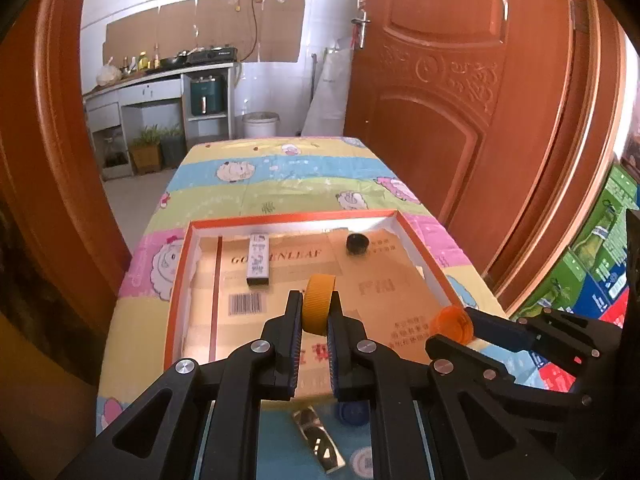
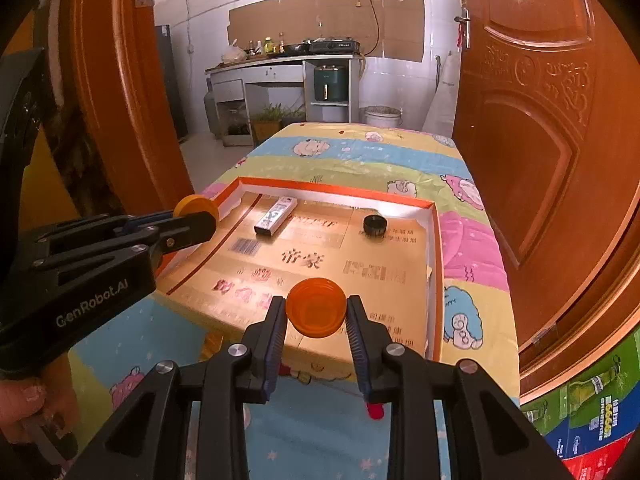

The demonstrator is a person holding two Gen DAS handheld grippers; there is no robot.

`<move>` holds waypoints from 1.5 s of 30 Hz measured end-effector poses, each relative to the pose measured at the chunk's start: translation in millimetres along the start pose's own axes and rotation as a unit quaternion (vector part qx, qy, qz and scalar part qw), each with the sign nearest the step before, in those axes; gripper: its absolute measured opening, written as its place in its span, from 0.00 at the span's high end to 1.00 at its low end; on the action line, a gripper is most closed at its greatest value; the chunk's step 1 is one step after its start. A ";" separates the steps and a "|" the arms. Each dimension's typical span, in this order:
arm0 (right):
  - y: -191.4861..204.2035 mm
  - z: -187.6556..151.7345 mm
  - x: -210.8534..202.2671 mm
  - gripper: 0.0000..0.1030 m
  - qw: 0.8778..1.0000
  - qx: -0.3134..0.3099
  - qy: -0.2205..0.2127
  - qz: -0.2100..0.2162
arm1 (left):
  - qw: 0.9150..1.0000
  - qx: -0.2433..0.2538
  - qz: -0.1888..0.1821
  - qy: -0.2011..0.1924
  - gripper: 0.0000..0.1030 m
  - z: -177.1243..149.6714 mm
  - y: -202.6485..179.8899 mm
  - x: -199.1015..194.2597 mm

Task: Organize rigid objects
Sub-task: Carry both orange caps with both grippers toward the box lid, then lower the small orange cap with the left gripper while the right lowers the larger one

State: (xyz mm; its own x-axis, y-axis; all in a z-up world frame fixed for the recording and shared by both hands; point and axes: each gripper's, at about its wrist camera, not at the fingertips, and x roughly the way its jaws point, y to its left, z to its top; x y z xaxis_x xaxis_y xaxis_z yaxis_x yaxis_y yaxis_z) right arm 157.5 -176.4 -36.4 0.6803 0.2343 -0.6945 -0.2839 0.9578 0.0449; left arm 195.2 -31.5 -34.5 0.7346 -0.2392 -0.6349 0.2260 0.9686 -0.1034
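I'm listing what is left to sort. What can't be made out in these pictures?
- Left wrist view: a blue cap and a shiny flat thing on the tablecloth, half hidden by the left gripper.
- Right wrist view: a small red thing, mostly behind the right gripper.
- Both views: tray print blurred.

"GenRobot.AI" on the left tongs (image 2: 192, 224), "GO–ENLEAF" – partly covered – on the cardboard tray liner (image 1: 280, 258)
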 end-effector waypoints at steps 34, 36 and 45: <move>-69.3 49.4 81.8 0.70 0.998 0.041 0.040 -0.019 | 0.995 -0.048 -0.037 0.085 0.89 60.8 9.7 123.2; -72.3 48.9 87.9 0.70 0.998 0.042 0.045 -0.021 | 0.993 -0.054 -0.043 0.096 0.89 61.6 8.6 134.6; -75.1 50.1 114.6 0.70 0.997 0.041 0.064 -0.019 | 0.990 -0.058 -0.039 0.126 0.89 59.2 6.5 177.5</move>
State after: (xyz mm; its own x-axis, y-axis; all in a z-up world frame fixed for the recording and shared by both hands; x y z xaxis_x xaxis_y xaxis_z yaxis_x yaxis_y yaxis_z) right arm 290.7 -213.1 -83.4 0.5959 0.1802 -0.7826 -0.2002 0.9771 0.0726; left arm 365.0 -71.7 -102.6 0.5313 -0.3031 -0.7911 0.1905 0.9526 -0.2371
